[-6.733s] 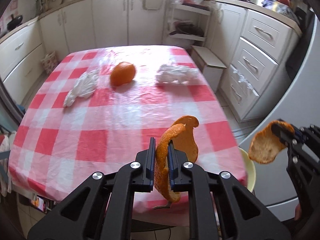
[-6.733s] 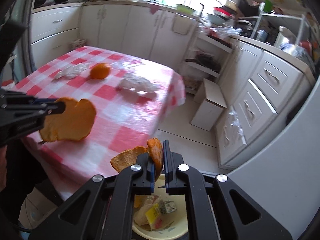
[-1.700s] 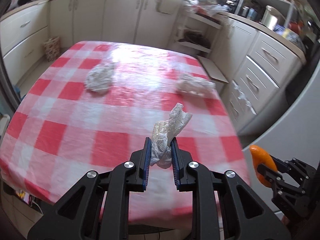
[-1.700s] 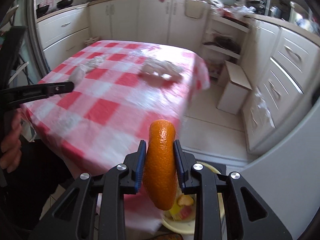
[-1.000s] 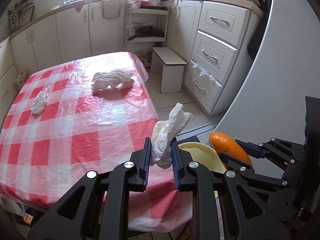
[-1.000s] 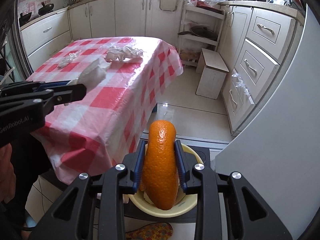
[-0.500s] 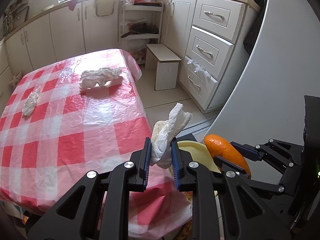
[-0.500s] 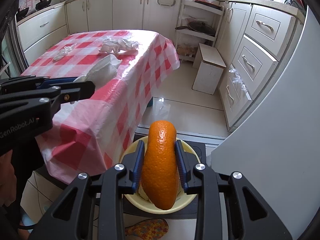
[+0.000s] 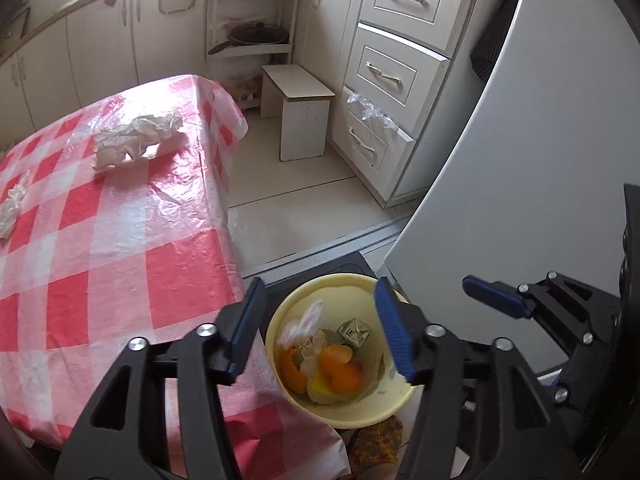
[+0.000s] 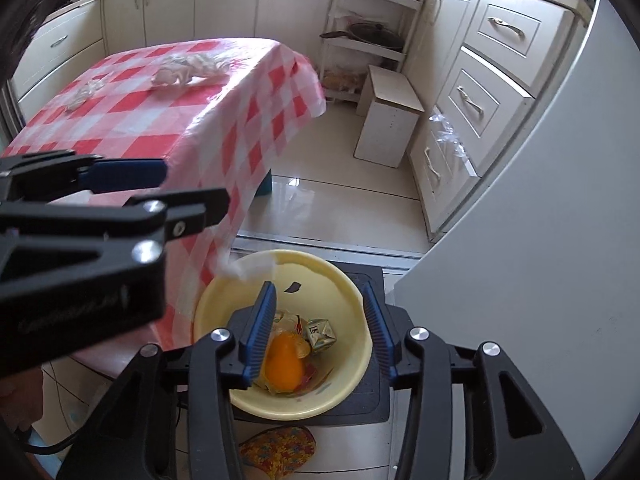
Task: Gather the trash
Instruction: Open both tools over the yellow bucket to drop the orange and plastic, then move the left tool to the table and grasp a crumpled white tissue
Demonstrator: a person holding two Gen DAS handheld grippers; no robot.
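Observation:
My left gripper [image 9: 320, 328] hangs over the yellow bowl [image 9: 340, 280], its jaws opening with nothing between them. Just below, a white tissue [image 9: 304, 322] is a blur as it falls into the bowl. My right gripper [image 10: 320, 330] is over the same bowl [image 10: 360, 280], jaws opening too. The orange [image 10: 282, 364] lies loose in the bowl on peels and a folded wrapper, clear of the pads. From the right wrist view, the left gripper [image 10: 196, 186] stands at the left, with the falling tissue [image 10: 248, 268] at the bowl's rim. Two crumpled tissues [image 9: 136, 140] [image 9: 12, 204] lie on the checked table [image 9: 120, 260].
The bowl rests on a black stand [image 10: 376, 360] beside the table's corner, close to a grey curved wall [image 9: 540, 160]. A white stool [image 9: 296, 112] and cream drawers [image 9: 384, 76] stand across the tiled floor. A patterned slipper [image 10: 280, 448] lies below the stand.
Both grippers have opened. The tissue has left the left gripper and the orange has dropped out of the right gripper into the bowl. Both grippers have come down closer over the bowl.

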